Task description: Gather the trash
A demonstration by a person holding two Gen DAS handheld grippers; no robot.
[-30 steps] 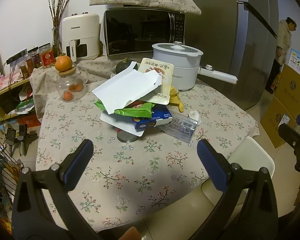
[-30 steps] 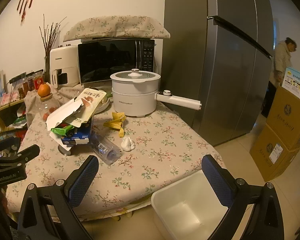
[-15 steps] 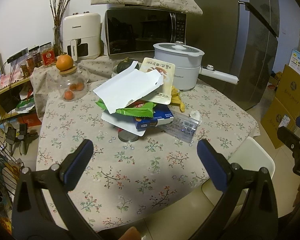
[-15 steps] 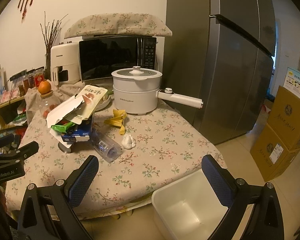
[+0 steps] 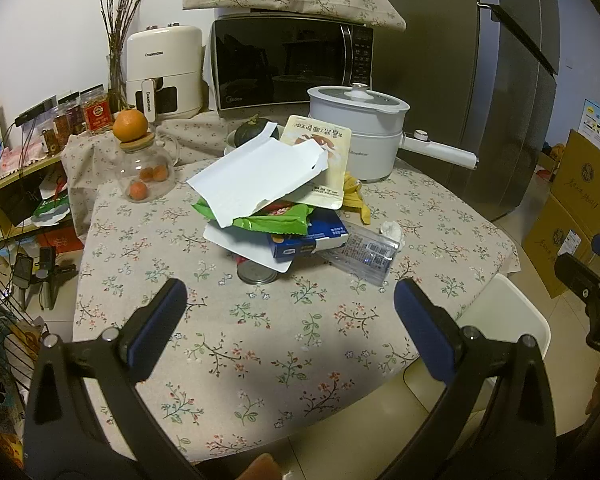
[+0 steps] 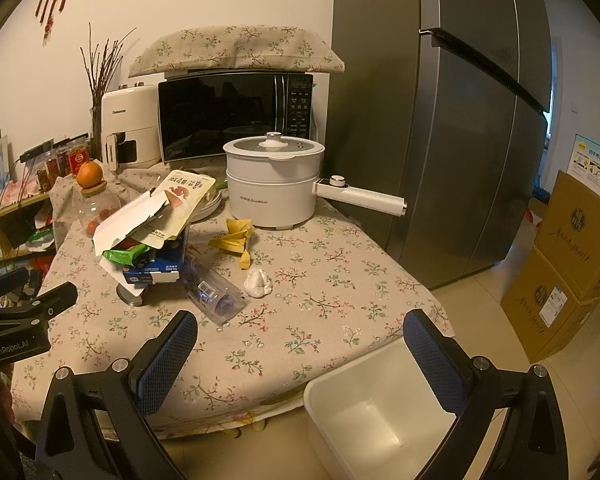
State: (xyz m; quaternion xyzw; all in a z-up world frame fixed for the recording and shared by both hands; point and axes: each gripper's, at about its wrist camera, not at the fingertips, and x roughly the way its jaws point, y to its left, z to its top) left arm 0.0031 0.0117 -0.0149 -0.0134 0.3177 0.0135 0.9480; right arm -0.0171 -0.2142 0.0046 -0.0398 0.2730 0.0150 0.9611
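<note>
Now hovering at the near worktop edge (image 5: 260,380): left tool (image 5: 290,300) and right tool (image 6: 300,344) both spread wide, gripping nothing. Ahead of both, trash pile (image 5: 268,200) heaped mid-cloth; directly below right tool, white bin (image 6: 376,412) waiting, presumably for drops.

Metal lid (image 5: 257,272) half under white card (image 5: 244,246)

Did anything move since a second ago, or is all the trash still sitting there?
The person by the fridge walked out of view. Both cameras crept slightly closer. Nothing was grabbed: the left gripper and right gripper stay open and empty. The trash pile, crumpled tissue and white bin haven't moved.
</note>
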